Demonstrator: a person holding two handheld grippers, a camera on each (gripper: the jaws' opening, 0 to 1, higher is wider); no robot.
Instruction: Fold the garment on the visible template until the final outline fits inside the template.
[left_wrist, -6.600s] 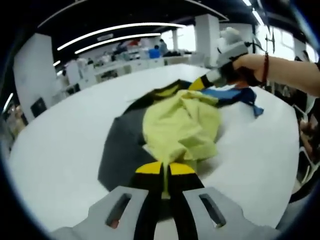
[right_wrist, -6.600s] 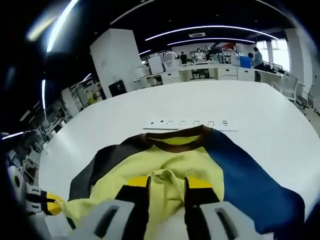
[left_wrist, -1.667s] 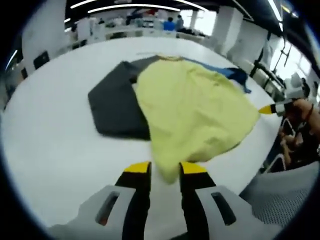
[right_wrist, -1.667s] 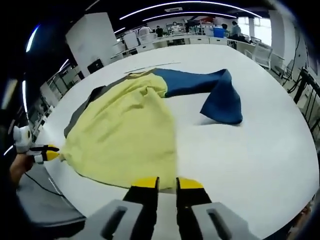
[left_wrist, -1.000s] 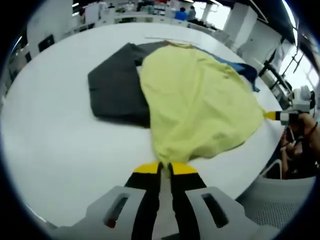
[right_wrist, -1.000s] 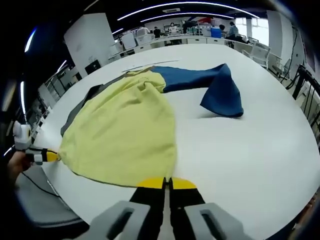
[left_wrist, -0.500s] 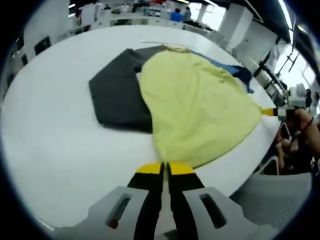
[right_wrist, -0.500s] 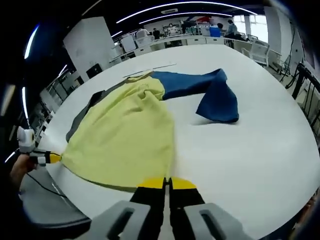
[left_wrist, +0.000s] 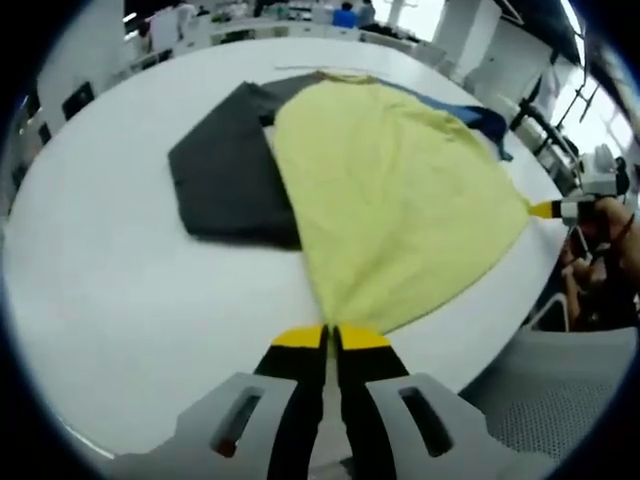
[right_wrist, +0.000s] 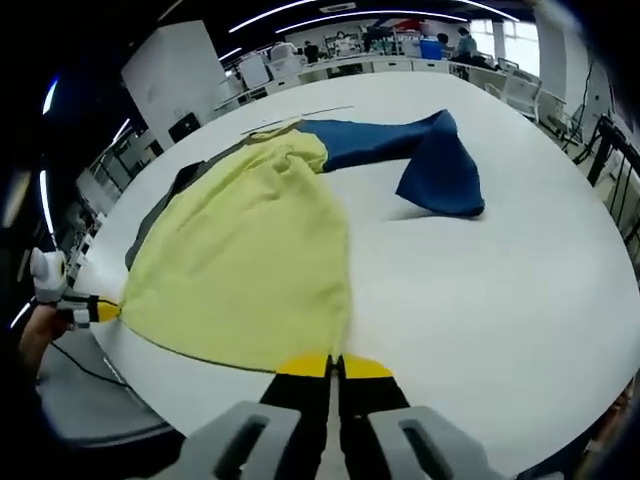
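The garment (left_wrist: 390, 190) lies on the table (left_wrist: 110, 270), its hem now pulled flat and taut toward the table's near edge. Both the left gripper (left_wrist: 331, 338) and right gripper (right_wrist: 334, 366), open shortly before, have clamped its hem corners. Folding can start.

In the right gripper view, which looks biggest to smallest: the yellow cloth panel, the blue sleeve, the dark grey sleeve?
1. Yellow cloth panel, largest.
2. Blue sleeve.
3. Dark grey sleeve, smallest; mostly hidden behind the yellow, so its real size is unsure.

Yellow-bodied garment (left_wrist: 400, 200) (right_wrist: 245, 265) — grey and blue sleeves — spread flat, hem pinched.
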